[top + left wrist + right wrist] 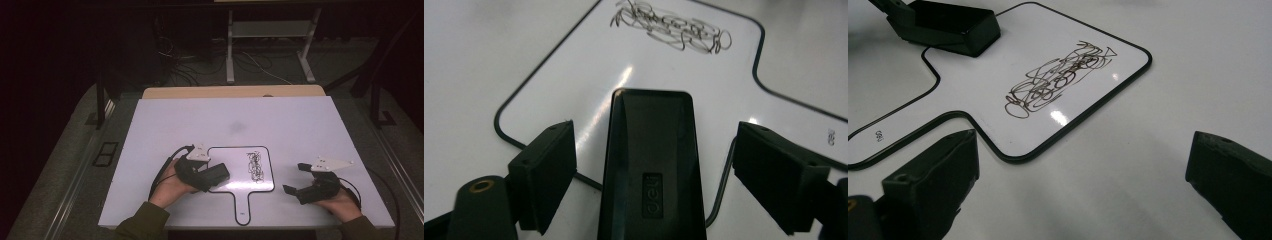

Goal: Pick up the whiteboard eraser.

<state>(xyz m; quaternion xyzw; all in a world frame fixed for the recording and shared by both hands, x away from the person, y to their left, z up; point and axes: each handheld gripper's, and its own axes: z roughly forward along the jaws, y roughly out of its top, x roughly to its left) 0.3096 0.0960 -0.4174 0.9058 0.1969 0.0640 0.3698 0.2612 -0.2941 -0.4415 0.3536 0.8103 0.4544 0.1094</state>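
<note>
White table (165, 125); eraser (651, 165) between unclosed jaws.

Both forearms reach in low: left tongs (216, 175) part-spread, right tongs (295, 177) gaping (jaws wide apart).

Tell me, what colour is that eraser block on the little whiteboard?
Black eraser; the left gripper view shows it best.
</note>
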